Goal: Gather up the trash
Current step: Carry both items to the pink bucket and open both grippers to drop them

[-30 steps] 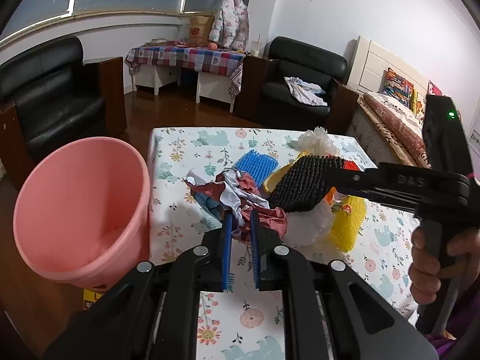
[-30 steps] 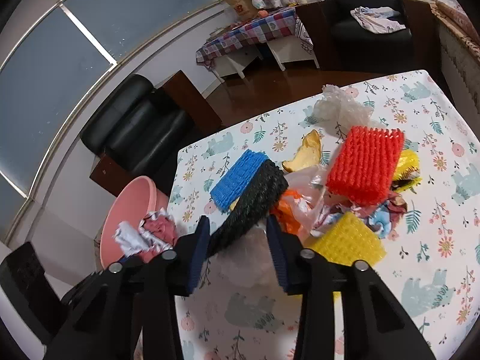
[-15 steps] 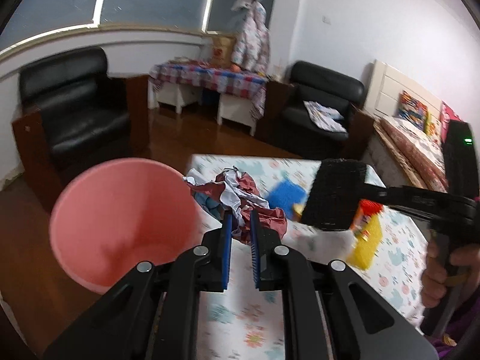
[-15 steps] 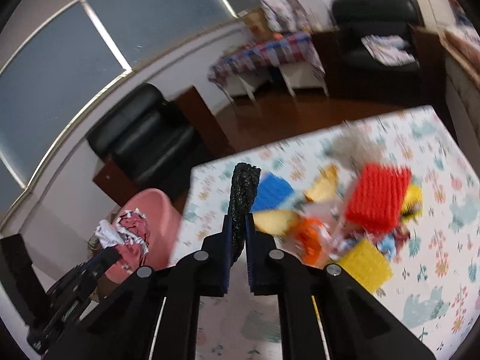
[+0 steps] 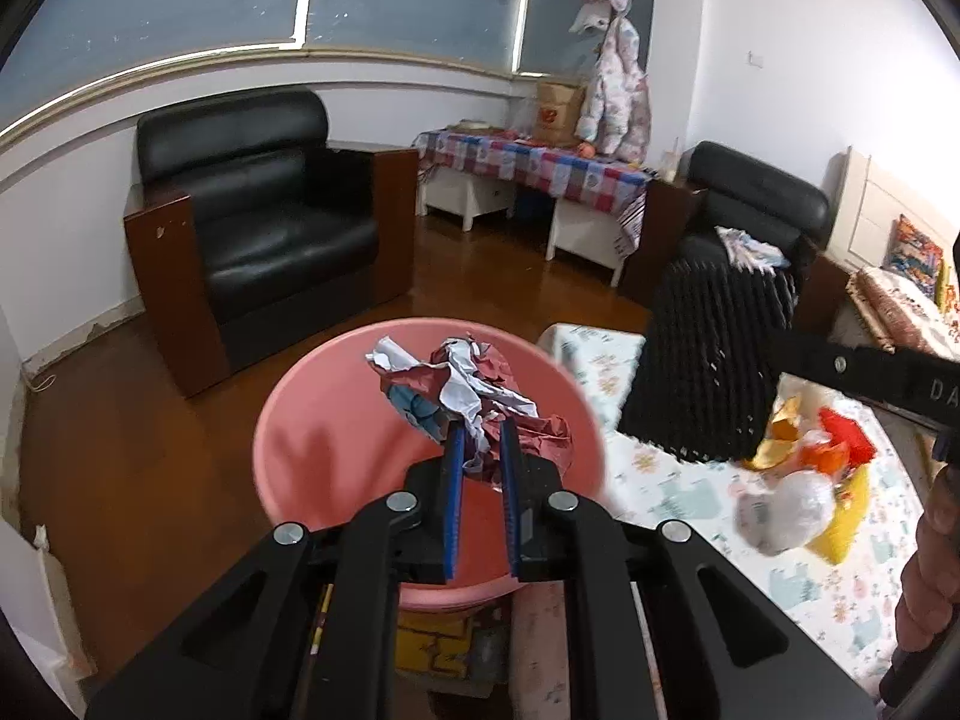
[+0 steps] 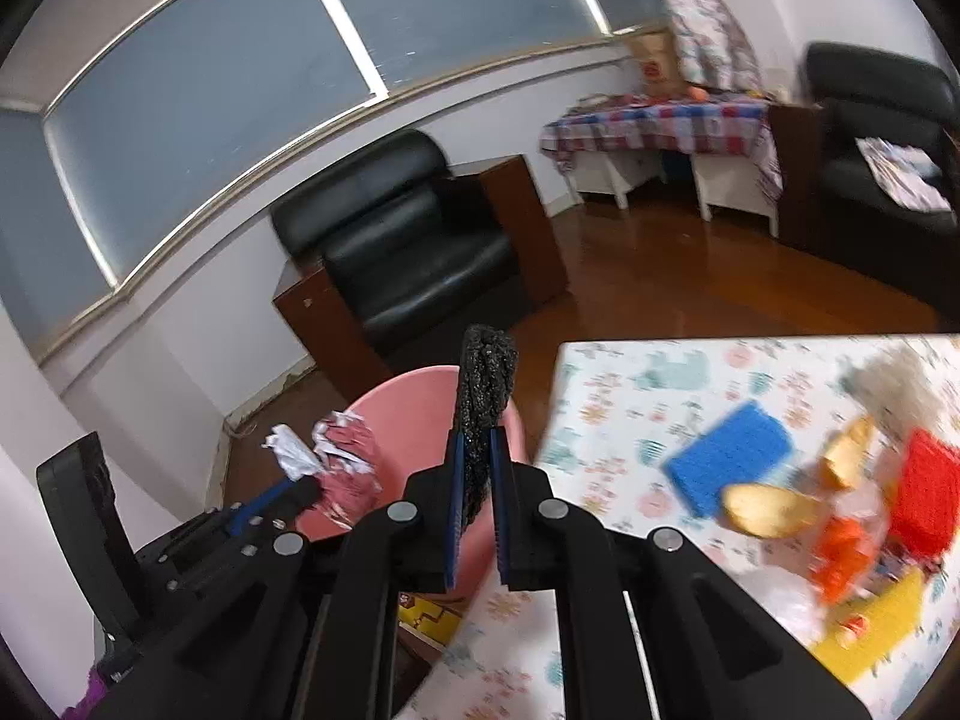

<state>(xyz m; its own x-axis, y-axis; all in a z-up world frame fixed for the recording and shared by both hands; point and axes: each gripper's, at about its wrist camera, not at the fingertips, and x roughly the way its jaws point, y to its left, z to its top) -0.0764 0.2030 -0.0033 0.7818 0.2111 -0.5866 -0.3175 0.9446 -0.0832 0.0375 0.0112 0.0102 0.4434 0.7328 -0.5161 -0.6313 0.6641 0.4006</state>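
The left claw [image 5: 478, 450] pinches a crumpled wad of paper [image 5: 462, 384], hanging above the mouth of the pink bucket [image 5: 312, 450], which stands on the floor beside the bench [image 6: 612, 372]. The right claw [image 6: 477, 462] is pressed together on a black foam net [image 6: 486, 384], held upright near the bucket's rim on the bench side. To do this well, I would centre each claw over the bucket before spreading the fingers, left one first, since light paper drifts and the springy net may cling to the pads; a small shake would free it.

Count: one bucket, two claws, one wad, one black net. On the bench: one blue net [image 6: 726, 459], one red net [image 6: 930, 510]; the other scraps are too blurred to count.
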